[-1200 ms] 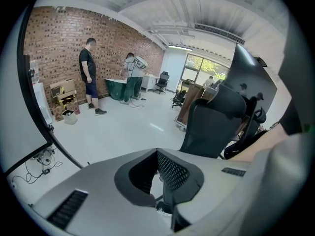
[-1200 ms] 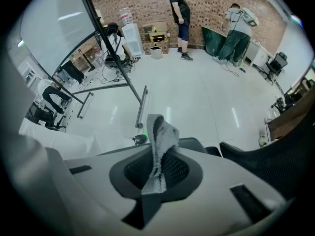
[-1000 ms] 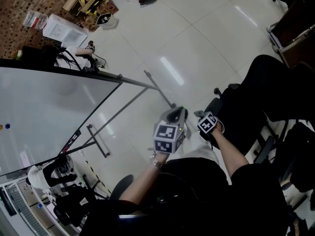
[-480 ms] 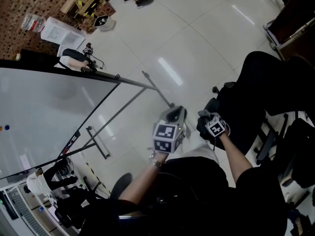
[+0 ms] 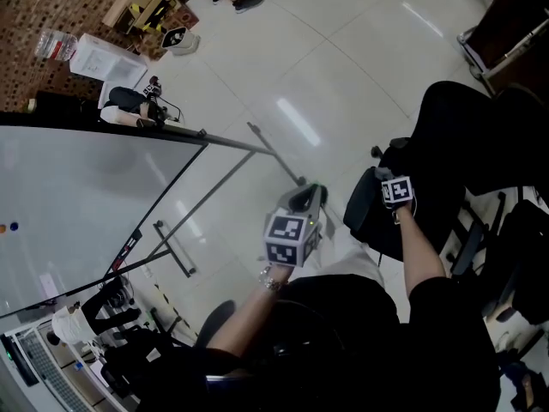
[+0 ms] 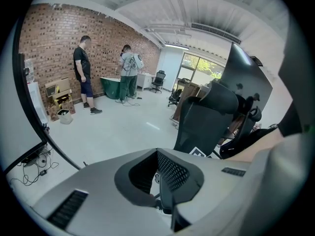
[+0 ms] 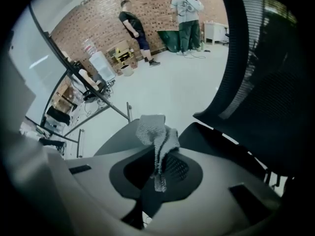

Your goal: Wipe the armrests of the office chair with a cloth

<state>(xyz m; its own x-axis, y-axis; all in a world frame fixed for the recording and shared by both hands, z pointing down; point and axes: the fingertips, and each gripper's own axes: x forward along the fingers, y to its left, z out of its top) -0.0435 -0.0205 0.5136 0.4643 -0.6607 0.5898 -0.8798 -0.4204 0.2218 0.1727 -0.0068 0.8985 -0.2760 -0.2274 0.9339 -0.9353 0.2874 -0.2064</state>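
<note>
Between the jaws of my right gripper point(image 7: 160, 168) sat the grey cloth point(image 7: 157, 132), pinched tight with a loose tuft poking forward. It hung close over the black armrest point(image 7: 211, 136) of the office chair point(image 5: 467, 131) (contact I could not confirm). My left gripper point(image 6: 165, 200) was clenched on nothing, held apart over the floor point(image 5: 343, 75). I judged the wipe was only starting: next came pressing the tuft down and dragging it along the pad.
</note>
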